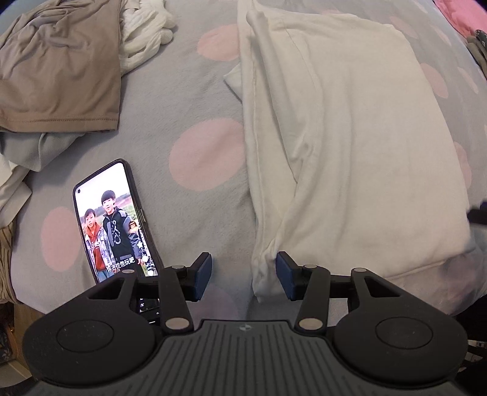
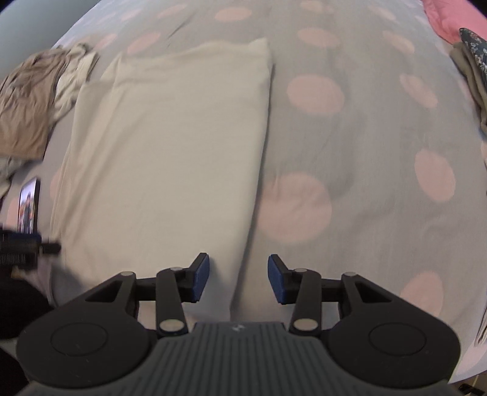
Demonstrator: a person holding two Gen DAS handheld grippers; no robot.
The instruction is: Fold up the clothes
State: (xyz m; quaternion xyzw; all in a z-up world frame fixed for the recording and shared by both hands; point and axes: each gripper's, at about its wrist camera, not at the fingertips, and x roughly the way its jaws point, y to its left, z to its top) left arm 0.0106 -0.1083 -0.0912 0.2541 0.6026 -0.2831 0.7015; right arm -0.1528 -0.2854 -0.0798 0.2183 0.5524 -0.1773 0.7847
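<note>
Left gripper (image 1: 243, 275): jaws wide apart, nothing held. Blue pads (image 1: 203, 274) hang over the bedsheet (image 1: 194, 91), grey with pink dots. The near left corner of the white garment (image 1: 350, 137) lies just inside the right-hand pad, its folded edge running from between the fingers straight ahead and away. Whether the pad touches the cloth cannot be told. The garment is folded into a long panel, with a sleeve or side flap doubled over along its left edge.

Beyond the left-hand finger, just beside it, a phone (image 1: 112, 222) lies face up with its screen lit; its near end is hidden under the gripper body. Farther ahead and to the left lies a crumpled tan garment (image 1: 57, 67), with a bunched white cloth (image 1: 146, 33) at its right side and a pale grey cloth (image 1: 39, 149) below it.

Right gripper (image 2: 238, 278): jaws likewise wide apart, empty. The view is motion-blurred. The garment's right edge runs forward from between the fingers, so the left-hand pad (image 2: 201, 278) sits over cloth and the right-hand pad over bare sheet. Far ahead to the right, at the frame edge, lie a pink cloth (image 2: 441, 18) and a dark floral cloth (image 2: 474, 45).
</note>
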